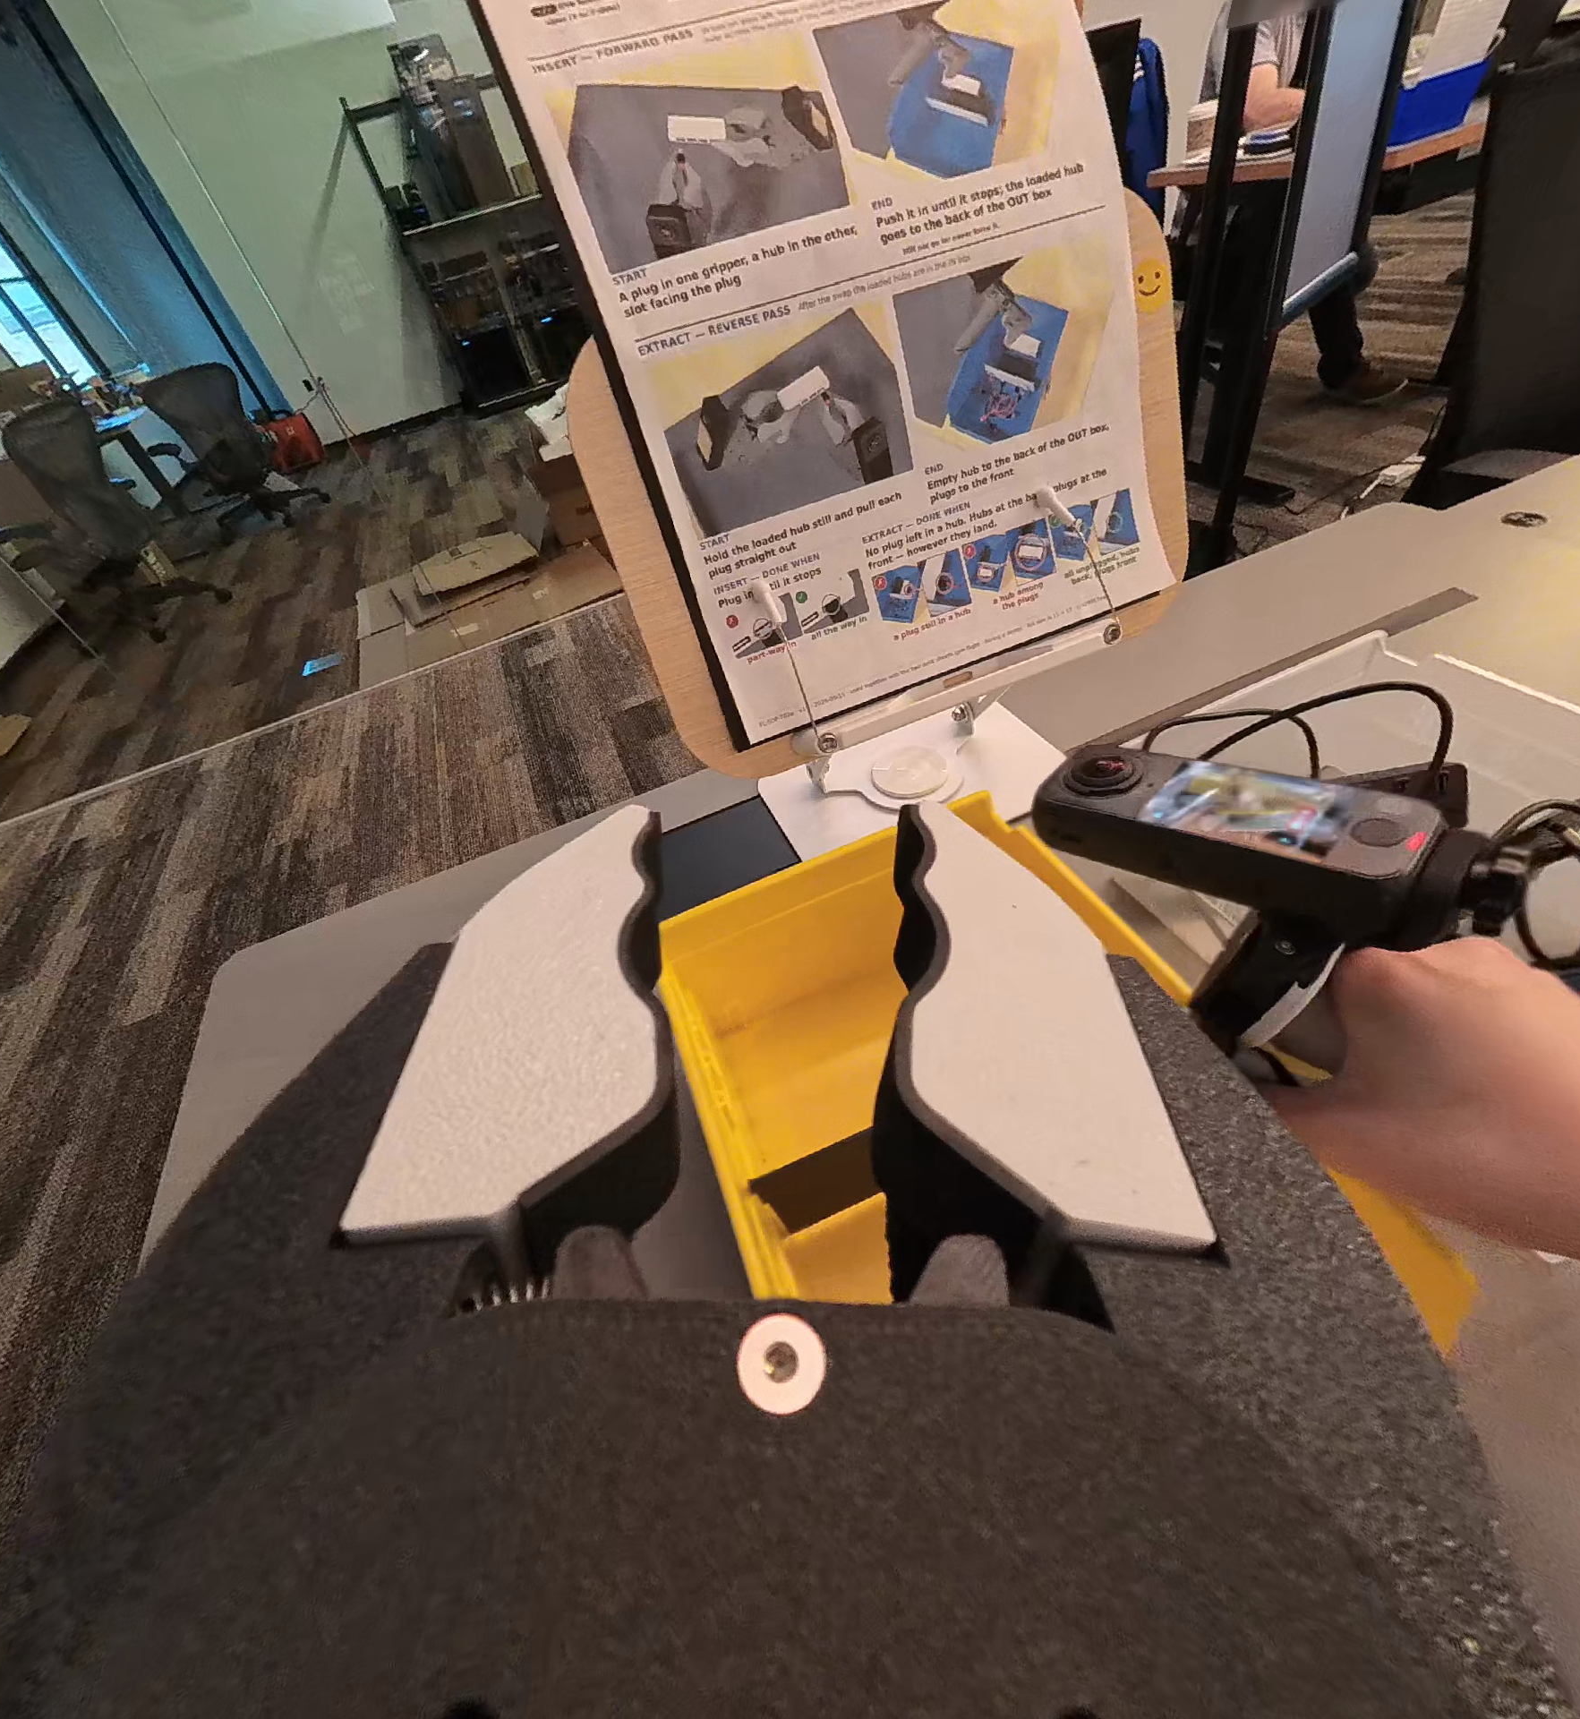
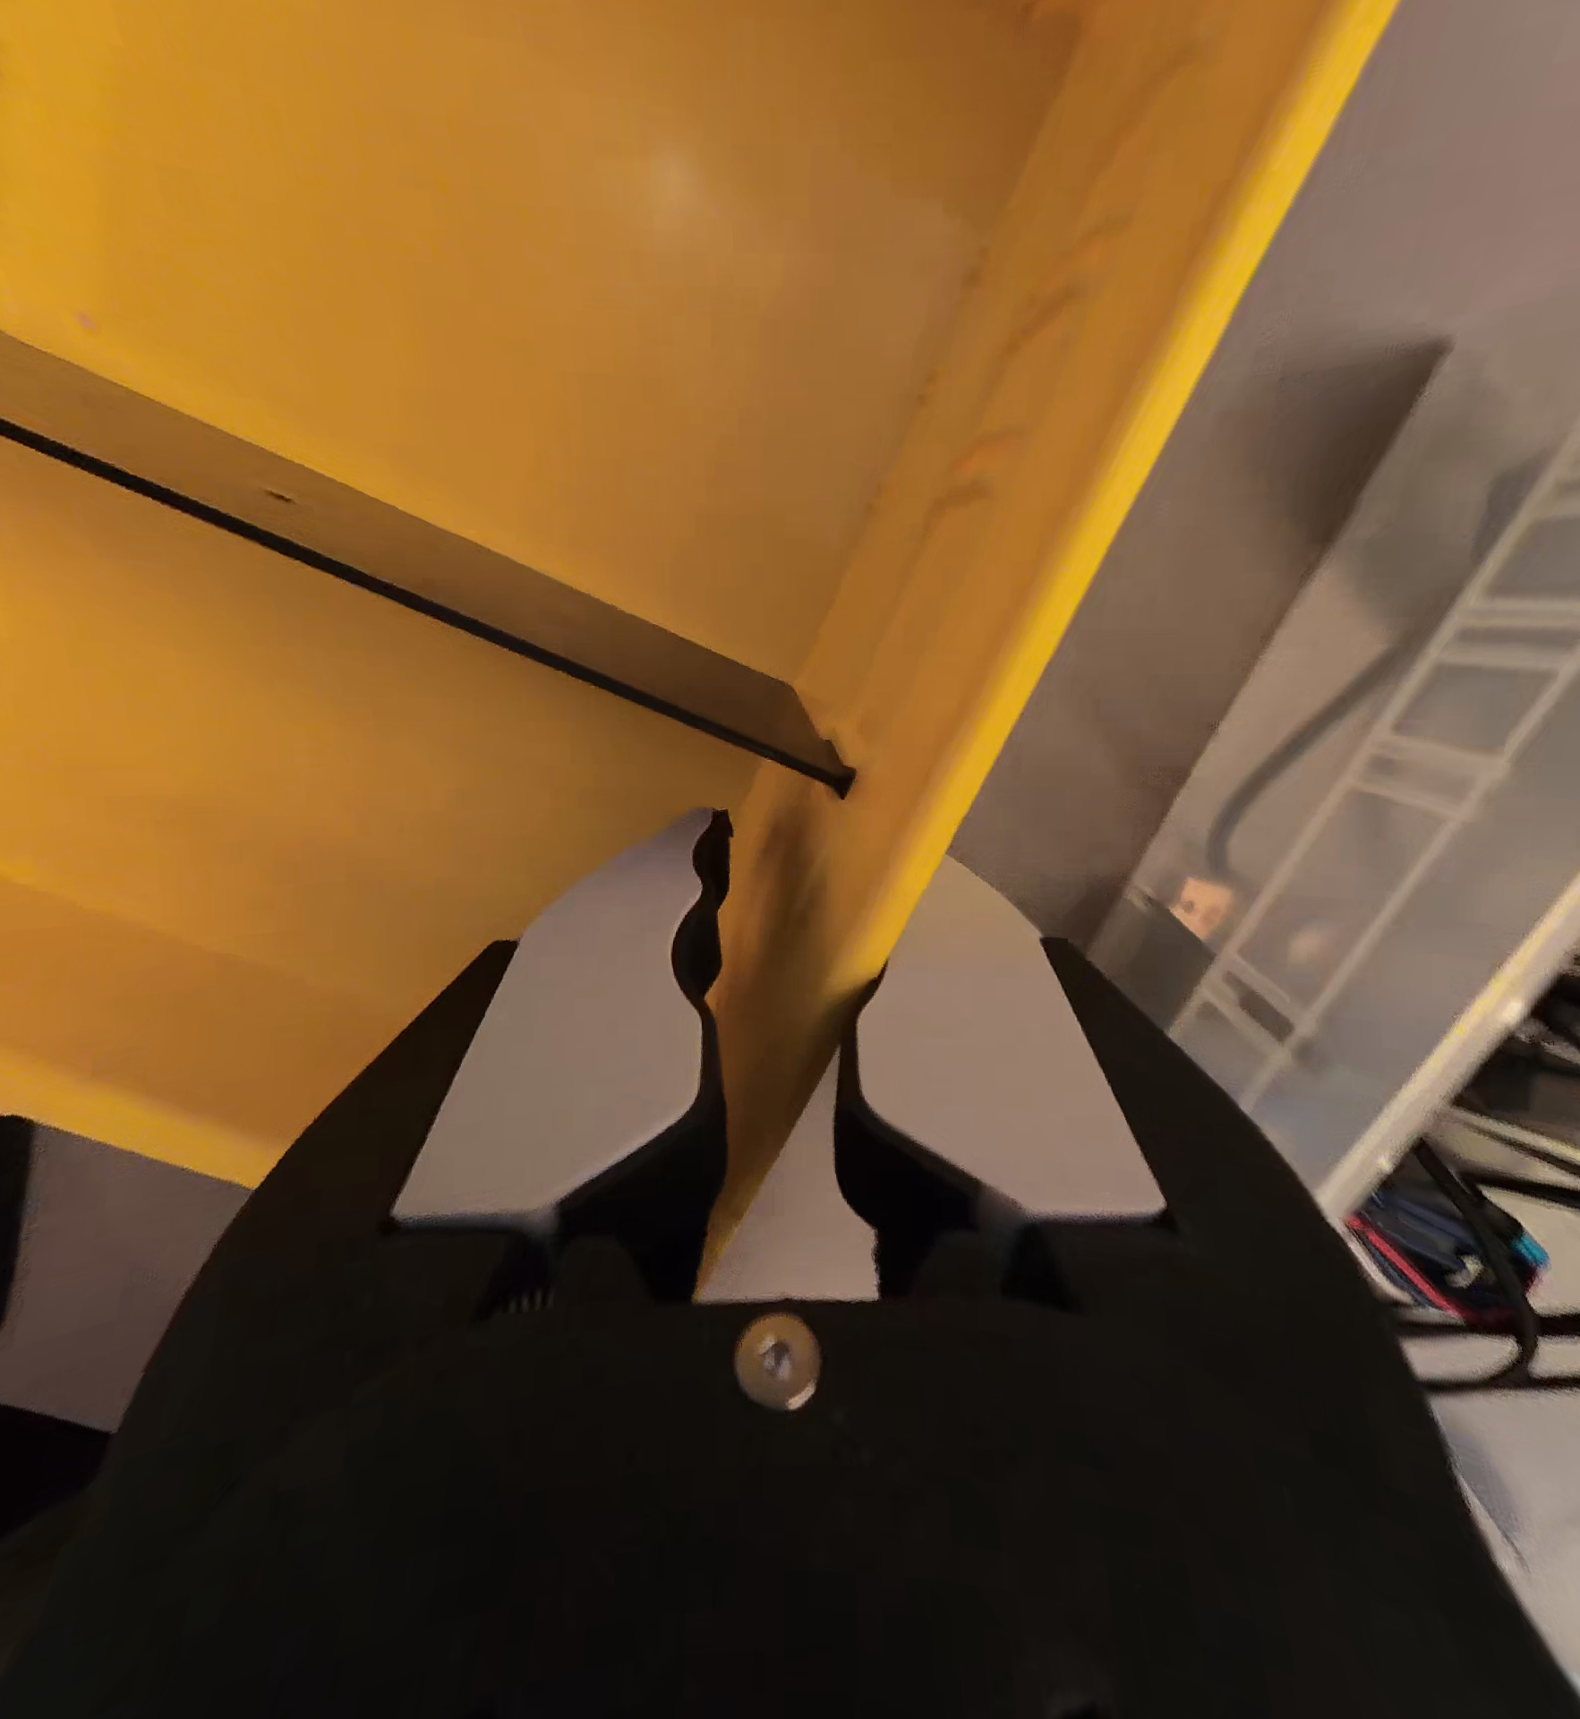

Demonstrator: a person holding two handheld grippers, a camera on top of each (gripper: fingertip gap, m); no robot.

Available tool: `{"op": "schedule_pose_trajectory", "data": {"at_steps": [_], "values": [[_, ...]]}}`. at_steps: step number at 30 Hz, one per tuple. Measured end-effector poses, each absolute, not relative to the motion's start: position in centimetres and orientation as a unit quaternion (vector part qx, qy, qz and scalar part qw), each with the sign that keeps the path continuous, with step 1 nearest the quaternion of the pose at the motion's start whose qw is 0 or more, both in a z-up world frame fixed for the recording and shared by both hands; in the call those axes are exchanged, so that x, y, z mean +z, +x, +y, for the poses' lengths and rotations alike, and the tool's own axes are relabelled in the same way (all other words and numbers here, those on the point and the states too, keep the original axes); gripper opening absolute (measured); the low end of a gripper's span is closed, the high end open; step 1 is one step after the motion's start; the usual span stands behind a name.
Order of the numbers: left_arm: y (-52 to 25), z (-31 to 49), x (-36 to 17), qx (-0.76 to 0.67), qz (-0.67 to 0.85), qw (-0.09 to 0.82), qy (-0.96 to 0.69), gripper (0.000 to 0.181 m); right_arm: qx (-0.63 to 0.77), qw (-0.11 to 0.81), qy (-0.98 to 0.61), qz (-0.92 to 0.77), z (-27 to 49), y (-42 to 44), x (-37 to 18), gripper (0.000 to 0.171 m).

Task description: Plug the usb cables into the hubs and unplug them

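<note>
Office carpet and rolling chairs fill the background behind a grey table (image 1: 1511, 521), and on that table sits a yellow bin (image 1: 795, 1014), the landmark for everything else. Inside the bin a black divider (image 2: 377, 549) crosses from wall to wall, splitting it into 2 compartments; what shows of both is bare yellow floor. No usb cable or hub can be made out in the bin from either view. Behind the bin stands a wooden easel holding a printed instruction sheet (image 1: 870, 353). Above the bin's near left edge hangs the left gripper (image 1: 776, 884), its 2 grey fingers (image 1: 544, 1014) spread wide apart with nothing between them and touching nothing. To the right of the bin, a person's hand (image 1: 1455, 1070) holds the right gripper's handle, with its black camera (image 1: 1232, 828) pointing toward the bin. In the right wrist view the right gripper (image 2: 814, 856) straddles the bin's right wall (image 2: 935, 651): 1 finger is inside the bin just short of the divider's end, the other outside. Its fingers stand partly apart around that wall; whether they press it cannot be told. Loose black wires (image 1: 1307, 735) lie on the table beyond the bin's right side.
</note>
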State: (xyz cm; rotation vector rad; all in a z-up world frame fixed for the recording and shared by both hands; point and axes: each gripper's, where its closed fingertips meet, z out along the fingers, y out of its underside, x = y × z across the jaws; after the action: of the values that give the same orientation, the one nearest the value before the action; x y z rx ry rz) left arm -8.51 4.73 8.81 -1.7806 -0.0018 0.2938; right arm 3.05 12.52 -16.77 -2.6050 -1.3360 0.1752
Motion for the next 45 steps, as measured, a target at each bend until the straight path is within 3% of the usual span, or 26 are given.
{"op": "schedule_pose_trajectory", "data": {"at_steps": [3, 6, 11, 17, 22, 27, 31, 37, 41, 45], "values": [[-8.6, 4.7, 8.6, 0.124, 0.000, 0.617, -0.777, 0.046, 0.092, 0.111, -0.884, -0.444, 12.5, 1.6, -17.0, 0.018], [-8.9, 4.6, 8.5, 0.123, -0.002, 0.614, -0.780, 0.046, 0.099, 0.043, -0.900, -0.422, 11.7, 2.2, -18.9, 0.033], [-8.8, 4.4, 8.7, 0.117, 0.001, 0.617, -0.778, 0.043, 0.091, 0.006, -0.893, -0.440, 11.0, 2.5, -18.8, 0.008], [-7.6, 4.0, 9.0, 0.113, 0.015, 0.618, -0.778, 0.043, 0.077, -0.033, -0.884, -0.459, 10.2, 2.8, -17.8, 0.006], [-5.1, 2.8, 10.2, 0.054, 0.044, 0.640, -0.765, 0.044, 0.038, -0.042, -0.872, -0.487, 11.0, 3.7, -14.2, 0.006], [-3.1, 0.1, 13.6, -0.002, 0.054, 0.703, -0.709, 0.044, 0.045, -0.023, -0.860, -0.507, 12.6, 6.4, -6.9, 0.006], [-2.3, -1.9, 16.4, -0.073, 0.041, 0.755, -0.650, 0.045, 0.053, -0.001, -0.863, -0.503, 15.2, 12.5, -0.3, 0.006], [-1.8, -0.1, 14.4, -0.096, 0.052, 0.717, -0.688, 0.050, 0.067, 0.052, -0.901, -0.425, 22.2, 26.8, 5.3, 0.006], [0.1, 3.6, 10.8, -0.153, 0.072, 0.658, -0.734, 0.050, 0.049, 0.076, -0.930, -0.356, 27.0, 37.5, 4.1, 0.006], [3.0, 8.7, 4.3, -0.251, 0.083, 0.560, -0.785, 0.059, 0.043, 0.076, -0.949, -0.304, 30.5, 46.4, -0.5, 0.006]]}}
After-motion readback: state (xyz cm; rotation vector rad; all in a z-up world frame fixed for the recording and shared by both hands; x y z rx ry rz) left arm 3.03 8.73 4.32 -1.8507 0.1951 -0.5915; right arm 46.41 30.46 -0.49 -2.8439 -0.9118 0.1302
